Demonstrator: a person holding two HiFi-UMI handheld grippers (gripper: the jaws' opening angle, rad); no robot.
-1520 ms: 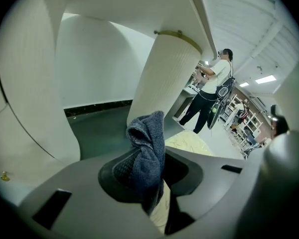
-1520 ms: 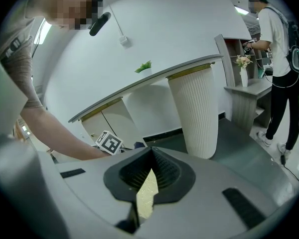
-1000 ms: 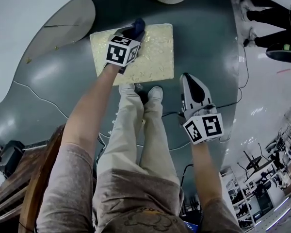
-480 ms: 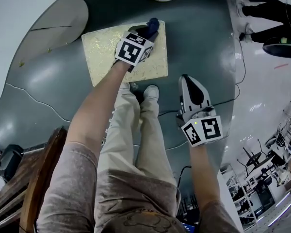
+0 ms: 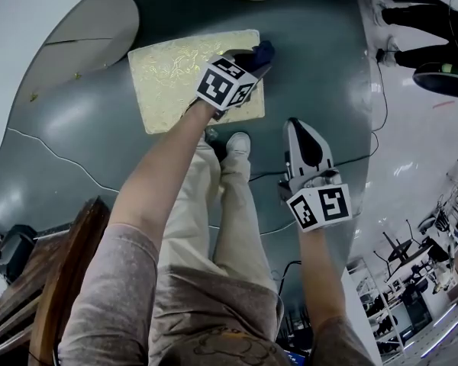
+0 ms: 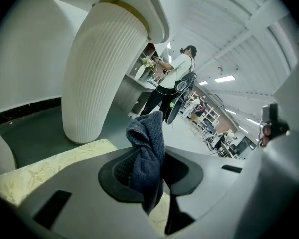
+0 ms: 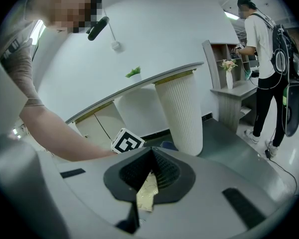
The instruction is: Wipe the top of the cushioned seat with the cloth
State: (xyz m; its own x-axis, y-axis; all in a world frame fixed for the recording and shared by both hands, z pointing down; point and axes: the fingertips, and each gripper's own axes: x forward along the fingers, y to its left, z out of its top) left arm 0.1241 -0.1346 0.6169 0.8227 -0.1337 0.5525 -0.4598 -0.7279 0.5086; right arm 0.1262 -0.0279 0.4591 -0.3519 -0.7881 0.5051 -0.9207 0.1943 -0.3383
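**Cloth swept to the seat's far right corner**

Left gripper (image 5: 253, 58) now at the far right corner of the cushioned seat (image 5: 168, 75), after crossing from nearer the middle over the last second. Fingers clamped hard on the dark blue cloth (image 6: 147, 151), which is bunched, with one fold standing up past the tips and the rest hanging down toward the yellow top. From the head view, cloth reaching just past the seat's edge. Seat low on the grey floor (image 5: 84, 128), just ahead of the person's shoes (image 5: 240, 145).

Right gripper (image 5: 299, 132) idle over the floor, apart from the seat. Fingers closed together on nothing, only a sliver of yellow seat showing behind them.

Judging by position, this rightward stroke looks spent. Probably calls for a return pass leftward, nearer the front edge. Risk of the cloth wiping air beyond the corner.
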